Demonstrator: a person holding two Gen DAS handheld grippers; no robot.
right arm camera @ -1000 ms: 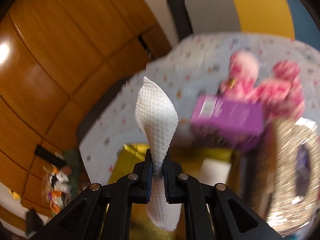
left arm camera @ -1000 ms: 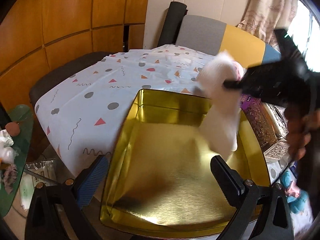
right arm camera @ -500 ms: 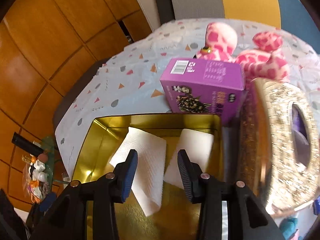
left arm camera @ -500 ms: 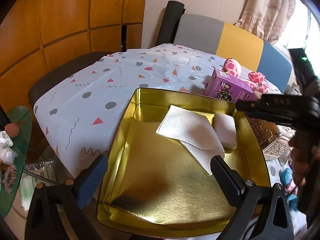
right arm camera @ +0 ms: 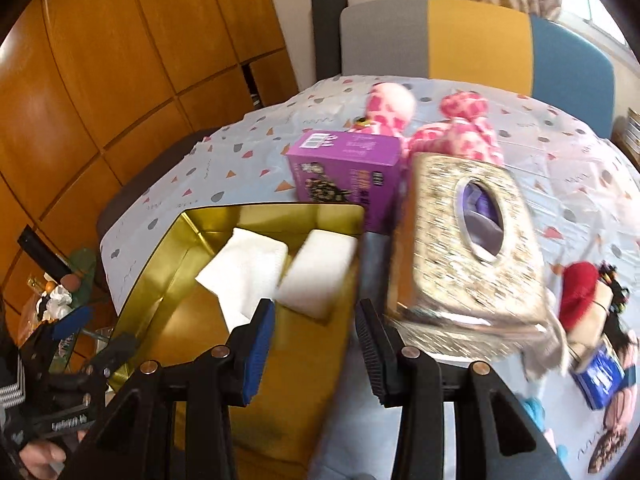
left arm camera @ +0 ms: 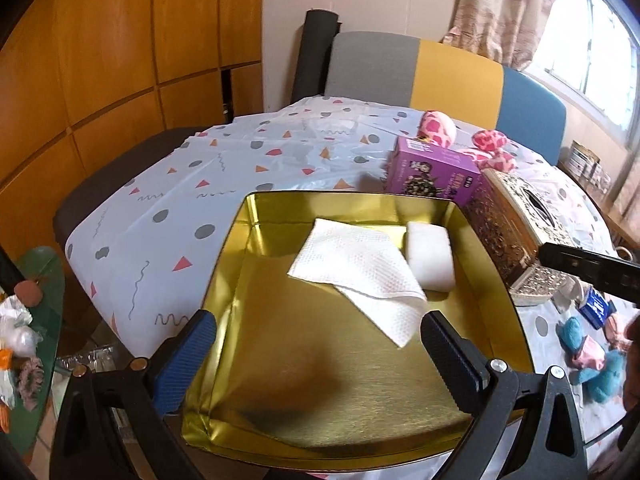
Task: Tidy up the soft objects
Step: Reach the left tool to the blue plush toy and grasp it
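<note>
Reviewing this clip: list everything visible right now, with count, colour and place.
tin: 1, gold, near table edge
paper towel: 1, white, in tin
folded pad: 1, white, in tin, beside towel
box: 1, purple, behind tin
tissue box: 1, ornate silver-gold, right of tin
plush toy: 1, pink spotted, behind box
teal plush: 1, teal and pink, table's right side
red-haired doll: 1, right of tissue box
tablecloth: 1, white, patterned
chair: 1, grey-yellow-blue, far side
left gripper: open, over tin
right gripper: open, empty
</note>
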